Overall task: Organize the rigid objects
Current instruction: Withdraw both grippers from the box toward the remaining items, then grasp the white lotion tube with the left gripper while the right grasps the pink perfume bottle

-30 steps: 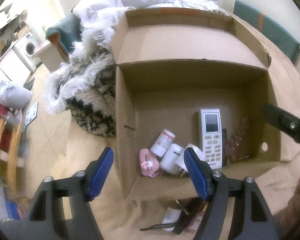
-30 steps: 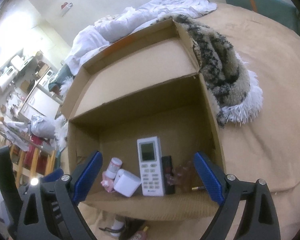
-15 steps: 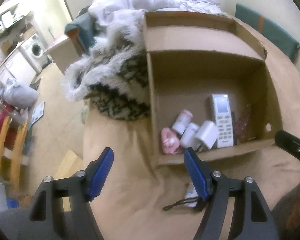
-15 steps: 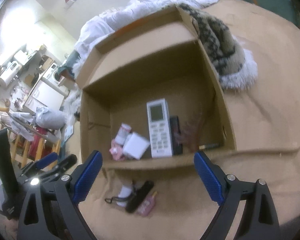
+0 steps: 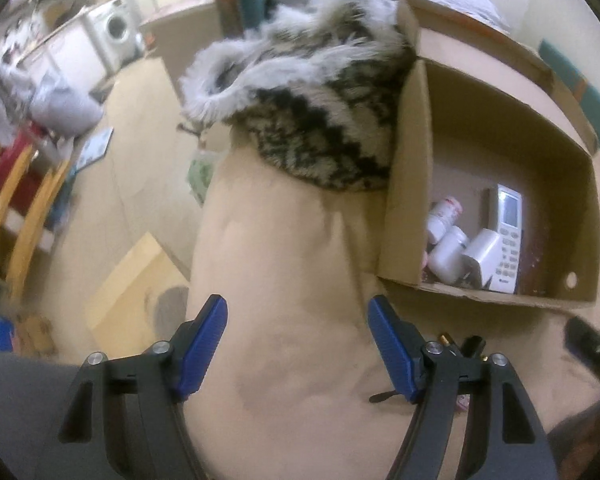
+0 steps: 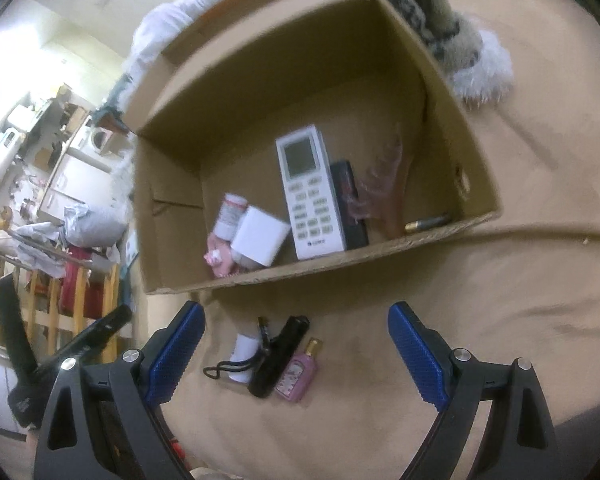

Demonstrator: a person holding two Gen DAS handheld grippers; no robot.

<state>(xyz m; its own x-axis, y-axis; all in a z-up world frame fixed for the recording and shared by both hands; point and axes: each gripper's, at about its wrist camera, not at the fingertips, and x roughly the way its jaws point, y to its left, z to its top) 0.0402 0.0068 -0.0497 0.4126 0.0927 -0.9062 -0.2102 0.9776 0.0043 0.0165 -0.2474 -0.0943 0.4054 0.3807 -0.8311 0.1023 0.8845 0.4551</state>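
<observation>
**Both grippers spread wide above the bed, loose items just short of the box**

The right gripper (image 6: 296, 350) hangs with its blue-padded fingers (image 6: 416, 356) set wide apart and nothing between them. Just beyond the gap, on the tan bedcover (image 6: 520, 280), lies a small cluster: a pink perfume bottle (image 6: 298, 372) with a gold cap, touching a black cylindrical device (image 6: 280, 356) with a looped wrist cord, and beside that, to the left, a small white container (image 6: 244, 354), partly covered by the cord.

Farther off stands an open cardboard box (image 6: 260, 276), its near wall just beyond the cluster. Inside it a white remote control (image 6: 310, 192) lies flat, a slim black item (image 6: 350, 204) touching its right edge. Left of the remote are a white square-faced object (image 6: 260, 238), a white bottle with a red label (image 6: 231, 216), and something pink (image 6: 220, 258). A dark pen-like object with a gold tip (image 6: 426, 223) rests in the near right corner.

The left gripper (image 5: 298, 344) is likewise spread wide and empty, over bare bedcover to the left of the box. A black-and-white fuzzy blanket (image 5: 320, 108) is heaped against the box's left wall.
</observation>
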